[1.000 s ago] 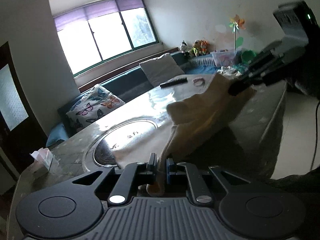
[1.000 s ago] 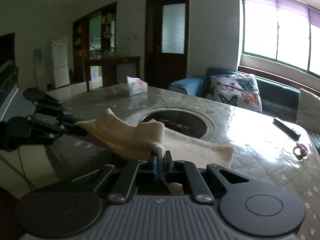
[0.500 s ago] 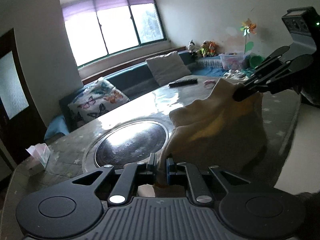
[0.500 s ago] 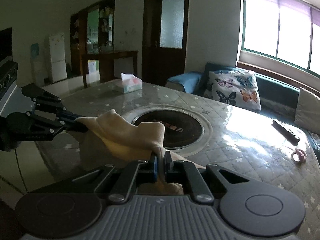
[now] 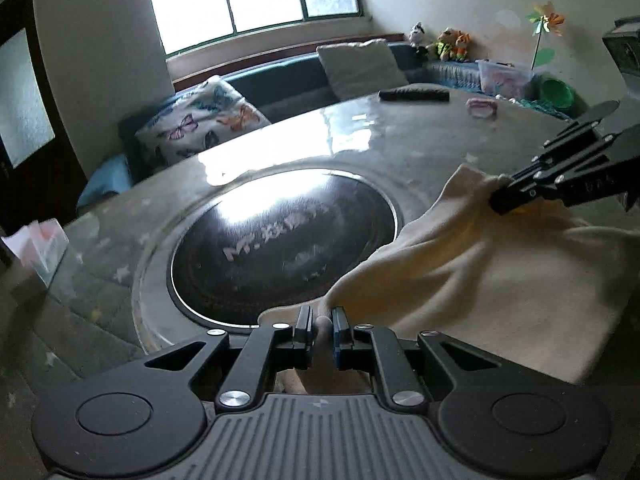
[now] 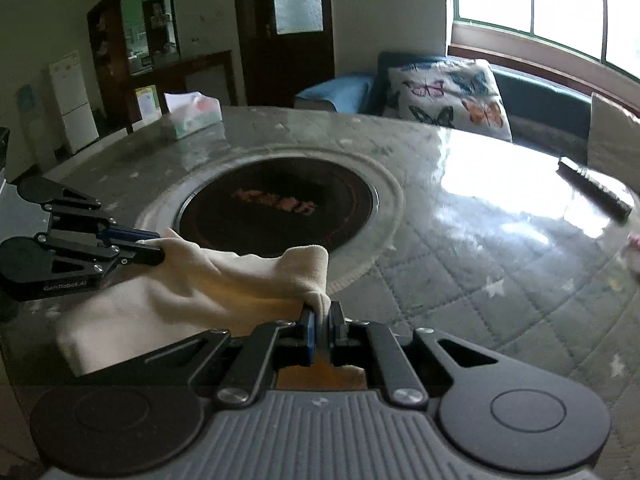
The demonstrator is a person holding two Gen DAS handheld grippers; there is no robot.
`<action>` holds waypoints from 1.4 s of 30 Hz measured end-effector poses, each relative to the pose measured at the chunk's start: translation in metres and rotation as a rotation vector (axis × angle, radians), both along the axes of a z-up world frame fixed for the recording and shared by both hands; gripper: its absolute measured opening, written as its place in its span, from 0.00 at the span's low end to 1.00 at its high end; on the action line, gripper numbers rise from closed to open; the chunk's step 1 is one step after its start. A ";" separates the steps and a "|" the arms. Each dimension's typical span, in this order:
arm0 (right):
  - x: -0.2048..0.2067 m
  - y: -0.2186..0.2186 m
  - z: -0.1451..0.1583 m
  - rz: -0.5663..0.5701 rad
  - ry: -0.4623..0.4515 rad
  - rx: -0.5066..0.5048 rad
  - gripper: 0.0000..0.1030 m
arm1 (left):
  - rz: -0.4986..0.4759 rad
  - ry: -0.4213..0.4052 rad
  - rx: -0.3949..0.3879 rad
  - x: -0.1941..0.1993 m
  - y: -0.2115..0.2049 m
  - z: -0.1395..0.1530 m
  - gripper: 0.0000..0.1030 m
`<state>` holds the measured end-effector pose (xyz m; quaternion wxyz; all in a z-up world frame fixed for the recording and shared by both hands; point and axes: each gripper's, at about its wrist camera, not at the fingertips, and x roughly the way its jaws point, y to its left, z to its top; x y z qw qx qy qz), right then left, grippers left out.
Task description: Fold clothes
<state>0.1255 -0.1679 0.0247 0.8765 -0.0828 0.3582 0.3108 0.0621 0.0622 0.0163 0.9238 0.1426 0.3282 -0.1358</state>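
A cream-coloured cloth garment [image 5: 472,280] hangs stretched between my two grippers over the near edge of the round table [image 5: 360,140]. My left gripper [image 5: 321,322] is shut on one corner of the garment. My right gripper [image 6: 323,322] is shut on the other corner [image 6: 316,300]. In the left wrist view the right gripper [image 5: 500,200] comes in from the right, pinching the cloth. In the right wrist view the left gripper [image 6: 156,250] comes in from the left. The garment [image 6: 180,300] sags between them, its lower part draped over the table edge.
A dark round hob [image 5: 280,240] sits sunken in the middle of the table. A tissue box [image 6: 192,114] stands at the far side, with a remote [image 5: 414,95] and a pink ring [image 5: 482,107] near the sofa side. A butterfly cushion [image 6: 448,96] lies on the sofa beyond.
Both grippers have tilted down and lowered toward the table, bringing the held garment closer to the surface; the cloth now lies lower and flatter by the hob's near rim.
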 end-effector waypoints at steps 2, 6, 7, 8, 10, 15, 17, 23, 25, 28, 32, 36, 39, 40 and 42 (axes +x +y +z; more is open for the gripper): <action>0.006 -0.001 -0.008 -0.015 0.016 -0.011 0.10 | 0.007 0.001 0.000 0.001 0.002 0.000 0.17; 0.009 -0.006 -0.009 -0.048 0.016 -0.010 0.20 | 0.039 -0.023 -0.002 0.003 0.002 0.012 0.19; 0.010 -0.007 -0.008 -0.056 0.014 -0.007 0.21 | 0.045 -0.034 -0.010 0.002 0.001 0.016 0.19; 0.011 -0.009 -0.007 -0.064 0.012 -0.005 0.23 | 0.050 -0.045 -0.018 0.001 0.000 0.021 0.20; 0.011 -0.011 -0.006 -0.084 0.011 0.003 0.23 | 0.048 -0.068 -0.042 -0.003 -0.003 0.030 0.27; 0.010 -0.015 0.002 -0.113 0.005 0.045 0.23 | -0.006 -0.032 -0.092 0.001 -0.019 0.031 0.28; 0.008 -0.014 0.005 -0.101 0.001 0.057 0.23 | -0.029 -0.007 -0.108 0.005 -0.026 0.028 0.28; 0.001 0.003 0.007 -0.026 0.008 0.061 0.22 | -0.028 0.059 -0.129 0.022 -0.035 0.016 0.27; 0.002 0.010 0.005 -0.011 0.013 0.053 0.22 | -0.024 0.061 -0.127 0.024 -0.035 0.014 0.27; 0.009 0.016 -0.001 -0.014 0.020 0.043 0.23 | -0.020 0.065 -0.125 0.027 -0.035 0.012 0.29; 0.016 0.021 -0.006 -0.022 0.026 0.029 0.22 | -0.013 0.070 -0.121 0.030 -0.035 0.008 0.29; 0.006 0.012 0.003 -0.027 -0.001 0.034 0.23 | -0.007 0.075 -0.118 0.034 -0.035 0.005 0.30; -0.011 -0.004 0.013 -0.043 -0.021 0.040 0.24 | -0.003 0.075 -0.112 0.036 -0.036 0.002 0.30; -0.018 -0.011 0.014 -0.056 -0.021 0.042 0.24 | -0.004 0.073 -0.108 0.036 -0.037 0.002 0.30; -0.031 -0.028 0.017 -0.090 -0.019 0.045 0.24 | -0.004 0.070 -0.102 0.036 -0.037 0.002 0.30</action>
